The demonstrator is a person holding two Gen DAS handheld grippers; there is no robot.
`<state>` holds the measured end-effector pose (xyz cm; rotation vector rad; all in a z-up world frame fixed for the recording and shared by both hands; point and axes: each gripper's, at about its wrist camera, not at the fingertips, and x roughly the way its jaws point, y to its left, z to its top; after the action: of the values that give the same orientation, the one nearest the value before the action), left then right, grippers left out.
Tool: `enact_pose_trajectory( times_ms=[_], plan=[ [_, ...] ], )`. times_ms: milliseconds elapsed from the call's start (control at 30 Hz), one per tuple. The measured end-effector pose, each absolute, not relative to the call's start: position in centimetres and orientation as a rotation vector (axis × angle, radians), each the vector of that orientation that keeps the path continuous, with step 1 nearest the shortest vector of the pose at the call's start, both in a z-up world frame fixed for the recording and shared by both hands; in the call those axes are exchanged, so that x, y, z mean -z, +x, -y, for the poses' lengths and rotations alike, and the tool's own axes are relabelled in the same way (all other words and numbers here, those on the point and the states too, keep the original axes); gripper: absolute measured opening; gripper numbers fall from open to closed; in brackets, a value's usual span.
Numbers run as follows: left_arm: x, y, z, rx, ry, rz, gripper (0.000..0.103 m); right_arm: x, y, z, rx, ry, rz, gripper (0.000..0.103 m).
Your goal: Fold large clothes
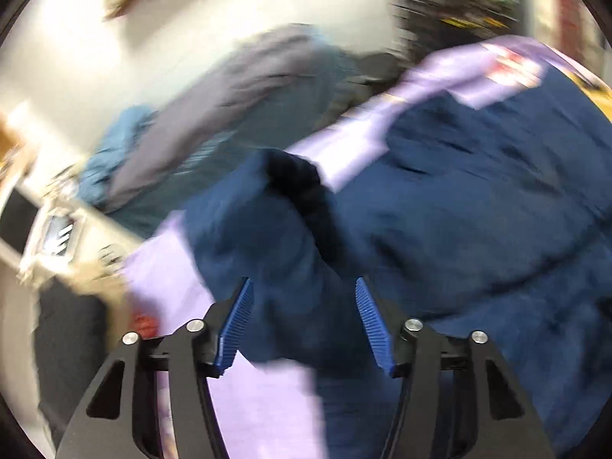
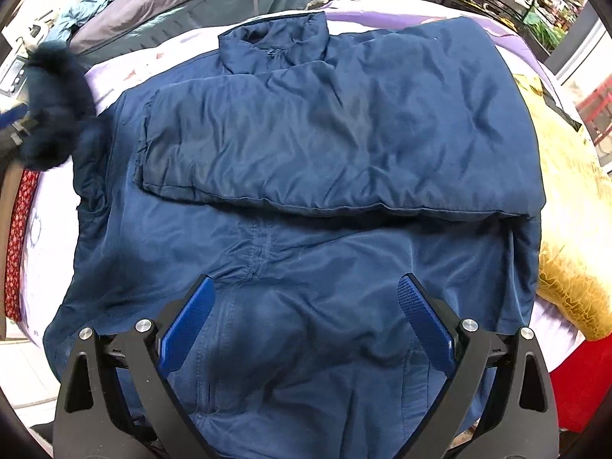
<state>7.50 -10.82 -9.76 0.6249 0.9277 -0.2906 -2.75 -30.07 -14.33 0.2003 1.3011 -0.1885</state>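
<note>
Looking along your right gripper [image 2: 304,319], you have one navy padded jacket [image 2: 306,237] spread front-up on the lilac bedsheet [image 2: 111,72], with one sleeve [image 2: 336,141] folded across the chest below the collar [image 2: 275,44]. Both blue pads stand wide apart above the hem, holding nothing. One dark fur trim [image 2: 53,103] is lifted at the jacket's left edge. One yellow cushion [image 2: 566,237] lies just beside the jacket's right side. Your left gripper [image 1: 304,321] view is badly blurred; its two pads [image 1: 237,325] are spread open, with navy fabric and the fur trim [image 1: 298,187] lying beyond them
</note>
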Motion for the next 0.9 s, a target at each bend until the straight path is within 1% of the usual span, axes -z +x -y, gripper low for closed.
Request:
enact_pose_trajectory(
  times_ms=[33, 100, 200, 267, 333, 400, 467, 600, 767, 900],
  plan=[
    [11.1, 6.6, 12.5, 0.329, 0.649, -0.957, 0.06, 14.4, -2.9, 30.3, 0.196, 0.206, -1.302, 0.095],
    [12.4, 5.4, 14.2, 0.363, 0.673, -0.978, 0.061, 14.4, -3.2, 30.8, 0.208, 0.213, -1.3, 0.095],
    [13.0, 4.4, 15.3, 0.409, 0.628, -1.022, 0.067, 14.6, -3.6, 31.6, 0.224, 0.235, -1.305, 0.095],
    [12.5, 3.9, 15.0, 0.438, 0.586, -1.03, 0.078, 14.9, -3.8, 32.0, 0.232, 0.245, -1.312, 0.095],
    [11.7, 3.1, 14.6, 0.453, 0.557, -1.02, 0.082, 15.1, -3.9, 32.3, 0.236, 0.25, -1.317, 0.095],
    [10.9, 3.4, 13.4, 0.438, 0.513, -1.018, 0.083, 15.3, -3.8, 32.4, 0.234, 0.255, -1.317, 0.095],
    [10.9, 3.9, 12.1, 0.412, 0.435, -1.053, 0.083, 15.3, -3.5, 32.4, 0.228, 0.255, -1.316, 0.095],
    [11.4, 6.0, 6.7, 0.288, 0.237, -1.144, 0.083, 14.8, -2.6, 31.8, 0.192, 0.255, -1.292, 0.095],
    [12.3, 6.7, 0.0, 0.108, 0.125, -1.181, 0.083, 14.5, -1.7, 30.4, 0.14, 0.218, -1.283, 0.095],
    [12.5, 7.6, -3.5, 0.045, 0.0, -1.205, 0.083, 14.7, -1.0, 28.9, 0.099, 0.176, -1.296, 0.095]
  ],
)
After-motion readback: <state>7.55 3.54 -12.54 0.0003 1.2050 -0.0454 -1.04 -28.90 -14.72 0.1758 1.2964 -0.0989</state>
